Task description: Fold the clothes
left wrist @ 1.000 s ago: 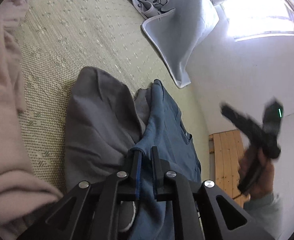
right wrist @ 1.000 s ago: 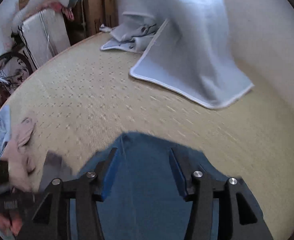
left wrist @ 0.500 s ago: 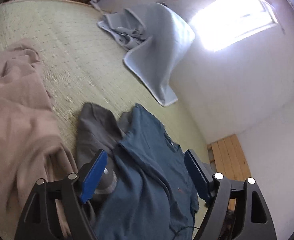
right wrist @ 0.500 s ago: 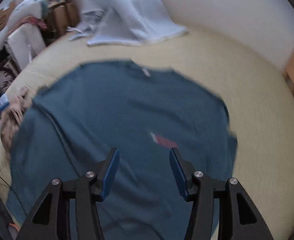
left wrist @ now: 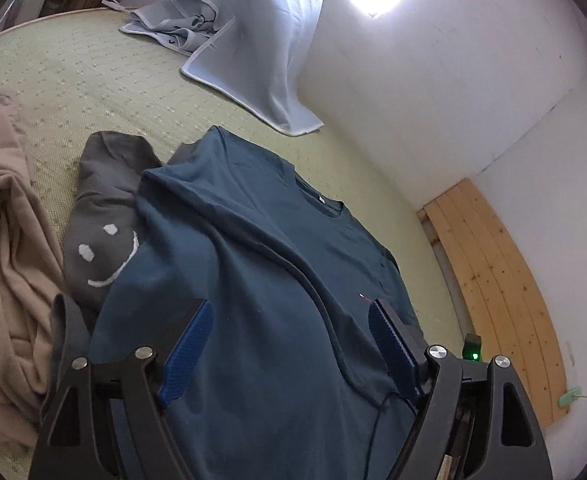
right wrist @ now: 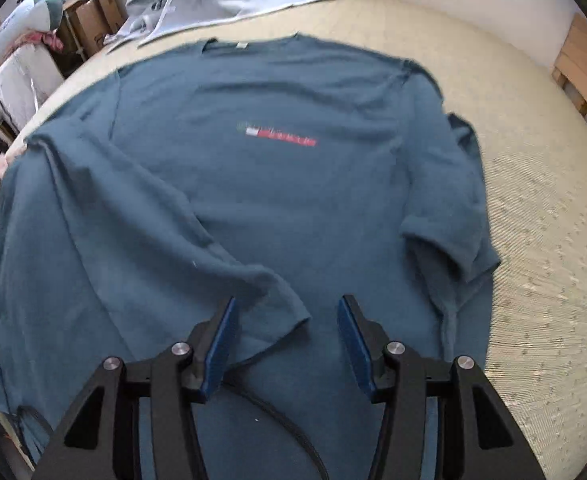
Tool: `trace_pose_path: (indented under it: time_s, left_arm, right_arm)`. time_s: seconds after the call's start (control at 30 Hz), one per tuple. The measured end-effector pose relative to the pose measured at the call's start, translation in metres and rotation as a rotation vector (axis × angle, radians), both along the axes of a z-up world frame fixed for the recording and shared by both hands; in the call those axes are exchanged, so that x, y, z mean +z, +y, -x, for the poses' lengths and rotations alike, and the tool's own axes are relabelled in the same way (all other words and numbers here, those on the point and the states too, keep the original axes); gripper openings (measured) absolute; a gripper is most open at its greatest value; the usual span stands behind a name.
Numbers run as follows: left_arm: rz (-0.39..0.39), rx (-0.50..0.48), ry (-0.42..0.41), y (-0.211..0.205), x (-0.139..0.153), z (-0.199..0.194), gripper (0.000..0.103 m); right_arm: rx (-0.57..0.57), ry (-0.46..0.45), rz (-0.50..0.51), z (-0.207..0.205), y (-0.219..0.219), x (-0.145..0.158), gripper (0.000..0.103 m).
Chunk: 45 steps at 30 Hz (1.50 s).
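My left gripper hangs with its jaws wide, nothing between the blue pads; they sprang apart within the last second. My right gripper is likewise released, empty. The dark teal cotton T-shirt lies spread face up across the middle of both views on the pale woven mattress, overlapping a grey smiley-print garment at left.
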<state>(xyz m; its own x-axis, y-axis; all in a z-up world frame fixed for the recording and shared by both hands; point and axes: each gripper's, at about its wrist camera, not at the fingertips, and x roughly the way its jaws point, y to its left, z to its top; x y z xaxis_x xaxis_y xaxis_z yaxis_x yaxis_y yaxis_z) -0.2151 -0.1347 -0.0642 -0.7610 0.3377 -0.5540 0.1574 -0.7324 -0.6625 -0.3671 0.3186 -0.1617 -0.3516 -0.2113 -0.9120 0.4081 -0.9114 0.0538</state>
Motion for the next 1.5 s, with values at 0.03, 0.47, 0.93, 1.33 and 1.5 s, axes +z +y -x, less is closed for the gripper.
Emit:
trace_pose_path:
  time_s: [0.03, 0.47, 0.93, 1.33, 1.5]
  left_arm:
    - [-0.009, 0.007, -0.002, -0.003, -0.003, 0.004, 0.083]
    - [-0.155, 0.071, -0.043, -0.027, -0.03, 0.019, 0.083]
    - [-0.142, 0.05, -0.078, -0.016, -0.043, 0.027, 0.083]
    - [-0.108, 0.035, -0.097, -0.01, -0.048, 0.031, 0.083]
    - [-0.112, 0.032, -0.099, -0.01, -0.049, 0.031, 0.083]
  right_arm:
    - [0.014, 0.008, -0.01, -0.001, -0.002, -0.001, 0.052]
    - [0.332, 0.143, 0.116, -0.059, -0.035, 0.056, 0.001]
    - [0.851, -0.12, 0.199, -0.138, -0.109, 0.039, 0.001]
    - [0.974, -0.278, 0.123, -0.175, -0.117, 0.005, 0.004]
    - [0.69, -0.095, 0.263, -0.12, -0.054, 0.045, 0.036]
